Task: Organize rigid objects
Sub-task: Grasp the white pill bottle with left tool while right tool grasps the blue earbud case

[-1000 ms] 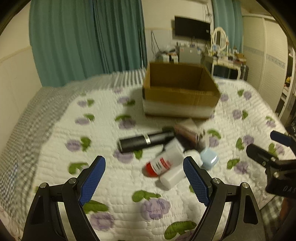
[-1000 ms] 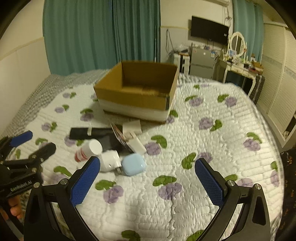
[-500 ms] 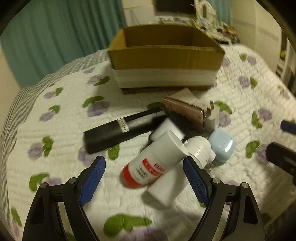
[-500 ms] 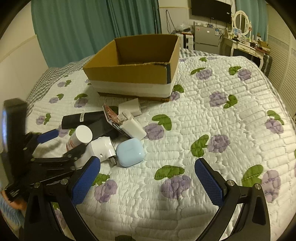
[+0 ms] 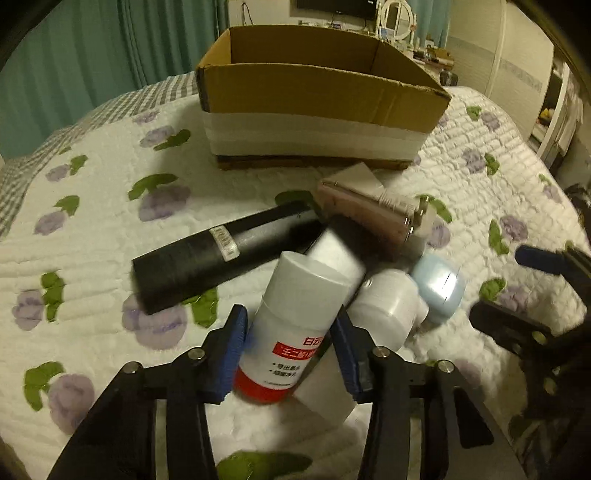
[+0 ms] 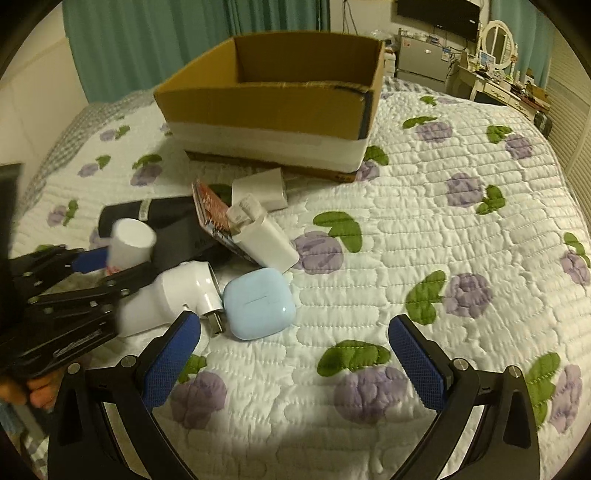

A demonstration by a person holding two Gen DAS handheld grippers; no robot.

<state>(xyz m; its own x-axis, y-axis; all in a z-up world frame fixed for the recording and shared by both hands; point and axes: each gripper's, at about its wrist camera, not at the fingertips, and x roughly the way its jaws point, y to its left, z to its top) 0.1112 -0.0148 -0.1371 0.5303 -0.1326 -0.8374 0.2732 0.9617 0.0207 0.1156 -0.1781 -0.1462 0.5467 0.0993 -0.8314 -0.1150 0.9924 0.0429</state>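
Observation:
A pile of objects lies on the quilted bed in front of an open cardboard box. My left gripper is shut on a white bottle with a red label. Beside it lie a black cylinder, a white plug adapter, a light blue earbud case, a white charger and a pink flat pack. My right gripper is open and empty, just in front of the blue case.
The floral quilt spreads wide to the right of the pile. Teal curtains hang behind the bed. A dresser with a mirror and a TV stand at the far right.
My left gripper moved forward and closed on the white bottle. My right gripper moved closer to the pile, with the blue case now near its left finger.

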